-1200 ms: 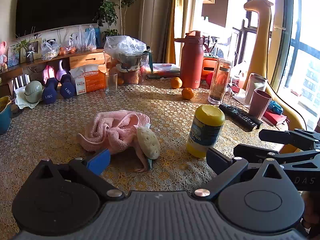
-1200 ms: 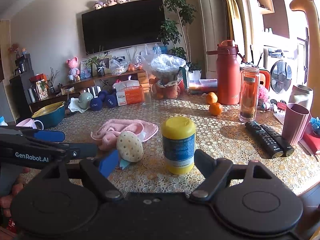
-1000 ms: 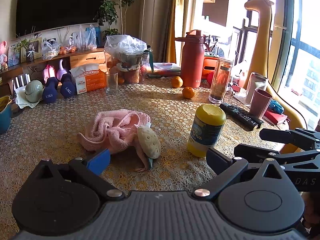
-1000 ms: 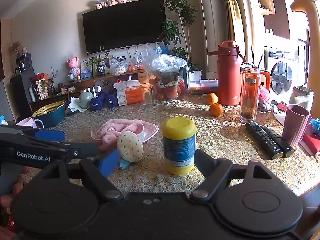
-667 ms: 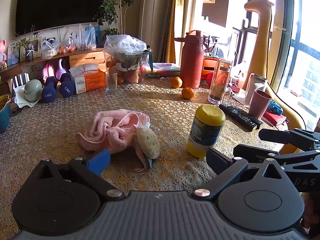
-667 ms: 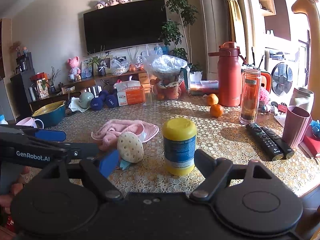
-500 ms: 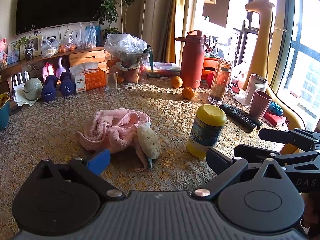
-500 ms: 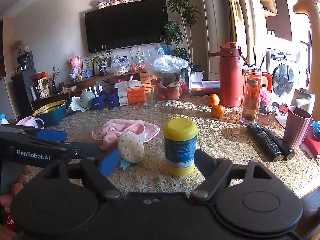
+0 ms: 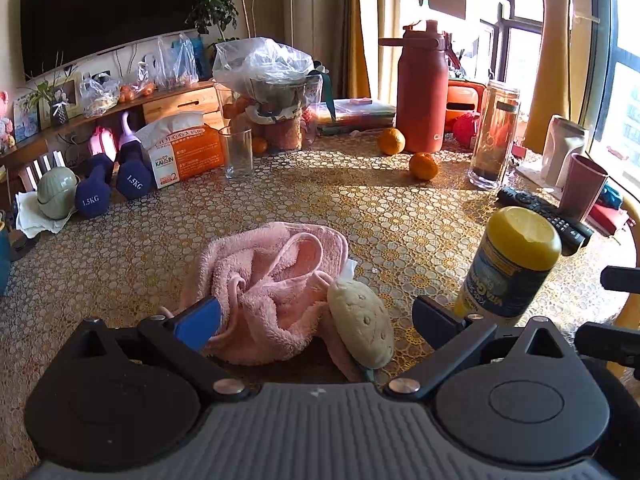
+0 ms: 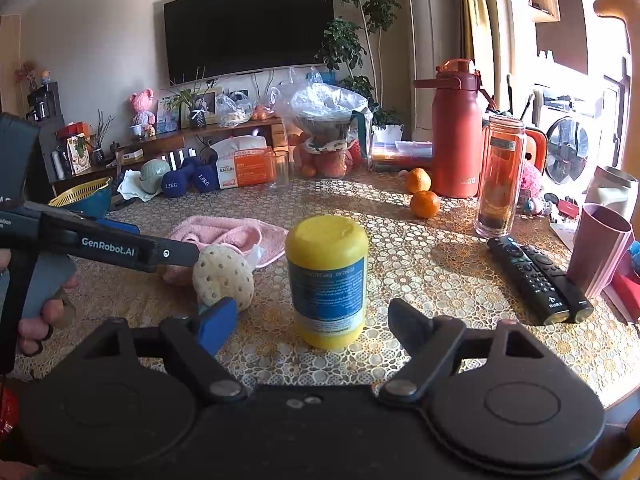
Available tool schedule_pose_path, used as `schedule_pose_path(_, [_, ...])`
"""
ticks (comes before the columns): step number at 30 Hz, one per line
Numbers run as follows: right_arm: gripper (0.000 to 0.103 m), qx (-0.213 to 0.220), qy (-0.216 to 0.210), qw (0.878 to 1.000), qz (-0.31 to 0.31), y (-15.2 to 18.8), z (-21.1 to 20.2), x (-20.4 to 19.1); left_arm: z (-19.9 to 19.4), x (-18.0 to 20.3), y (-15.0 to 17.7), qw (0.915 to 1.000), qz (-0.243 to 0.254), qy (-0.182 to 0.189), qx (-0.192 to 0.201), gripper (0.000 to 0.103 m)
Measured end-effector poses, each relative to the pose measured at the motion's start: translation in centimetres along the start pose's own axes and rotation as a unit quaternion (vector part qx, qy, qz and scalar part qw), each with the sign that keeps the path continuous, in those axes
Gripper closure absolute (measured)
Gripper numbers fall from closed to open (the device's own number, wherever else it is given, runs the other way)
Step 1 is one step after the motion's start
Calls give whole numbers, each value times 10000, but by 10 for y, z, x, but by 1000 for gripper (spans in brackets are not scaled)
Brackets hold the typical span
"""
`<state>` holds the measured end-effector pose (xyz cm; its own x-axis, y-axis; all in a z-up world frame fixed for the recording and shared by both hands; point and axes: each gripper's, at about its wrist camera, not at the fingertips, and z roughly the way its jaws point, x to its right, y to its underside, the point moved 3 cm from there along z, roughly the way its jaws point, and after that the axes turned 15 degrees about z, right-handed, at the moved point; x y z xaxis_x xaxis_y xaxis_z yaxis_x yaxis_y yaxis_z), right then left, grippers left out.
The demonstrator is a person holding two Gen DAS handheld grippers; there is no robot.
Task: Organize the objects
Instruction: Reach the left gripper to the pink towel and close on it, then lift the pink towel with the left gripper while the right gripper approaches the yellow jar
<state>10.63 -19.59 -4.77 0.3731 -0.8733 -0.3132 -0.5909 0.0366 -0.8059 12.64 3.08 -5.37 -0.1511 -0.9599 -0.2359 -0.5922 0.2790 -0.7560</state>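
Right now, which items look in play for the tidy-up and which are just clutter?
In play (a guess from where the open hand-held grippers point):
- pink towel, in front of the left hand-held gripper
- perforated sponge, leaning on the towel
- yellow-lidded bottle, in front of the right hand-held gripper

Lying about:
- two oranges
- remotes
- red flask
- dumbbells
- tissue box

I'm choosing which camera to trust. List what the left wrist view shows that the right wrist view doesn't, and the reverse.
Only the left wrist view: the left gripper, open around the pink towel.

Only the right wrist view: the right gripper, open around the yellow-lidded bottle; the yellow colander; the person's left hand.

Both: towel, bottle, perforated sponge, two remotes, oranges, red flask.
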Motion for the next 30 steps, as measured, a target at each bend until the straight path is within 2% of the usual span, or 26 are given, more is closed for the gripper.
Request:
schedule_pose_path(3, [21,-58,3,10000,78,-3,8,6,18,-7,-2,9992,240,-300,-91,0])
schedule_pose_path(7, [21,-70,-18,10000,61,-5,12,9,41,-53,-5,9979,-303,-498,-291,0])
schedule_pose_path(10, [21,-115,-6,9999,107,-7,17,14,67,-72,0,9965,-482,-200,-655,0])
schedule_pose_path(13, [21,-163,18,9998,99,-9,25,17,82,-67,8,9959,-324,-94,-842,0])
schedule_pose_path(18, [21,-237,35,9997,-37,-11,38,17,89,-62,16,9954,-460,21,-844,1])
schedule_pose_path(19, [21,-264,27,9996,-72,-11,41,17,88,-62,16,9956,-455,36,-818,7])
schedule_pose_path(21, [21,-315,39,9994,-143,-10,46,17,88,-61,16,9958,-441,90,-802,24])
schedule_pose_path(22, [21,-349,51,9992,-168,-9,50,18,89,-61,16,9954,-439,125,-842,44])
schedule_pose_path(23, [21,-385,52,9991,-176,-9,55,18,91,-61,17,9950,-433,119,-895,53])
schedule_pose_path(24, [21,-406,65,9990,-193,-9,58,19,91,-61,17,9952,-406,82,-888,53])
schedule_pose_path(30, [23,-434,89,9982,-406,-10,75,16,82,-53,13,9968,-194,-45,-775,68])
